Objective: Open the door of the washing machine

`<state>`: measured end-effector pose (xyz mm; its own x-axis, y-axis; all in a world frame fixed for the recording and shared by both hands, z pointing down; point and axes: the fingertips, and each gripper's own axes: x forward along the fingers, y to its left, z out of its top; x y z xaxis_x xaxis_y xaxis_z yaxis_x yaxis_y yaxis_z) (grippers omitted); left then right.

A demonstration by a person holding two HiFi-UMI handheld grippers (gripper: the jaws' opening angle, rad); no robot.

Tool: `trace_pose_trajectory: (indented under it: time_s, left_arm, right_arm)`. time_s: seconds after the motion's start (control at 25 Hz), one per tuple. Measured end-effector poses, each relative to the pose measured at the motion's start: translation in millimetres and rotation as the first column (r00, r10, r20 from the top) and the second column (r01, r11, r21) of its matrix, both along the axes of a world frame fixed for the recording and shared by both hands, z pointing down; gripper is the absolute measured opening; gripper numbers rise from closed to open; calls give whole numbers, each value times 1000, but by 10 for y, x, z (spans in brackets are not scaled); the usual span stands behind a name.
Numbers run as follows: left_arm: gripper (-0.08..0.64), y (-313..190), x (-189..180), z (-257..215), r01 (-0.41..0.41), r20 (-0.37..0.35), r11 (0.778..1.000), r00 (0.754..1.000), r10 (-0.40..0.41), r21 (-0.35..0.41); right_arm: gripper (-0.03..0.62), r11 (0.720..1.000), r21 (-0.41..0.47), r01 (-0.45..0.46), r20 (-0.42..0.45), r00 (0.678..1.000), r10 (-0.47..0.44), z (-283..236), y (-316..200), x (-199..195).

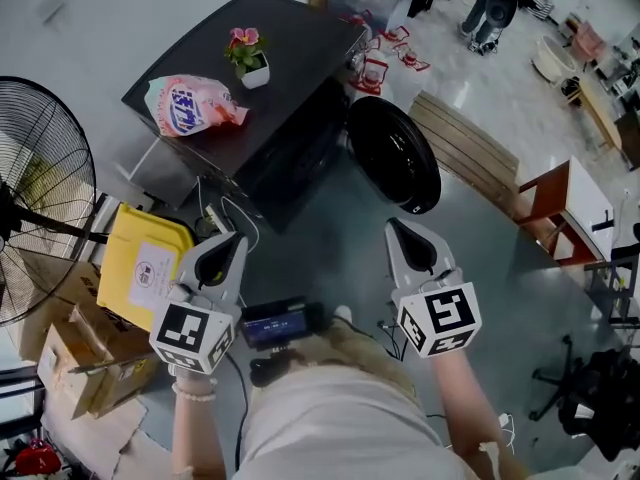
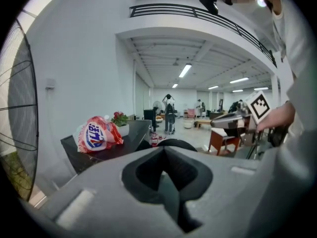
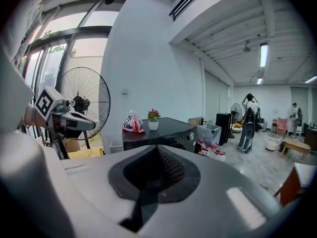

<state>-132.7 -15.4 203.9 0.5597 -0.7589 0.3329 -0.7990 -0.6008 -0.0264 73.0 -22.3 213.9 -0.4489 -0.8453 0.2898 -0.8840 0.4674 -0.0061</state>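
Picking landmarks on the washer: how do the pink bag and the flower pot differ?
The pink bag lies slumped; the flower pot stands upright. The bag is the larger, the pot the smaller. The bag bears blue print; the pot is plain white. Both sit on the washing machine's dark top.

Steep downward look at the washing machine (image 1: 290,88), its round door (image 1: 395,158) standing open.
I saw the dark machine at upper centre, with the black door swung out on its right. A pink bag (image 1: 190,106) lay on its top, and a small potted flower (image 1: 248,56) stood near the bag. My left gripper (image 1: 232,240) and right gripper (image 1: 395,228) hung lower in the frame, apart from the machine, each with jaws together. A yellow box (image 1: 140,268) sat just beside the left gripper, and a fan (image 1: 40,198) stood at the left edge.
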Motion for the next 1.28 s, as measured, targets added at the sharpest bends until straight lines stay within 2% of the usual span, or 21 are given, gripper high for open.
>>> trace_pose_trajectory:
  time_s: [1.28]
  left_arm:
    - [-5,-51,29,13,-17,-7,1000,1000,17,5]
  right_arm:
    - [3,1000,-12,9,-25,1000,-9,8,-92,-76]
